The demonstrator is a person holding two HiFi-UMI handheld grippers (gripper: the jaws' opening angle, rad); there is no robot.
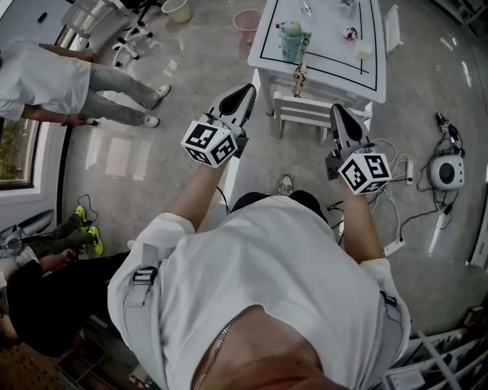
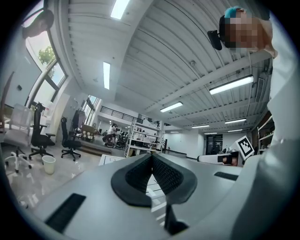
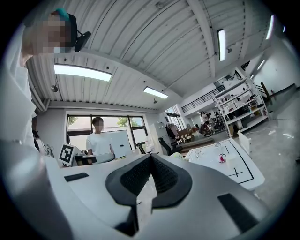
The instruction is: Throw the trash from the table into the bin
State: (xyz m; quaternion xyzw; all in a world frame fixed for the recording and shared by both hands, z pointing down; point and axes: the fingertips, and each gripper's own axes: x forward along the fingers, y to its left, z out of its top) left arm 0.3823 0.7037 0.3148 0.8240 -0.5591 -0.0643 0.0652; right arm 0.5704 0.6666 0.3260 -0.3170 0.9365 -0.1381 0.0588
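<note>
I held my left gripper (image 1: 245, 90) and right gripper (image 1: 336, 110) side by side, each with its jaws pressed together on nothing. Just ahead of both stood the white table (image 1: 320, 85), with a green cup (image 1: 291, 42) among the trash on it. A pink bin (image 1: 246, 23) sat on the floor beyond my left gripper, beside the table.

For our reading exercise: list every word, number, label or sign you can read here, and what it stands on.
No readable words or numbers.
Cubes on left gripper and right gripper: square black-and-white patterns, no text.
Cup on the table: any print too small to read.
</note>
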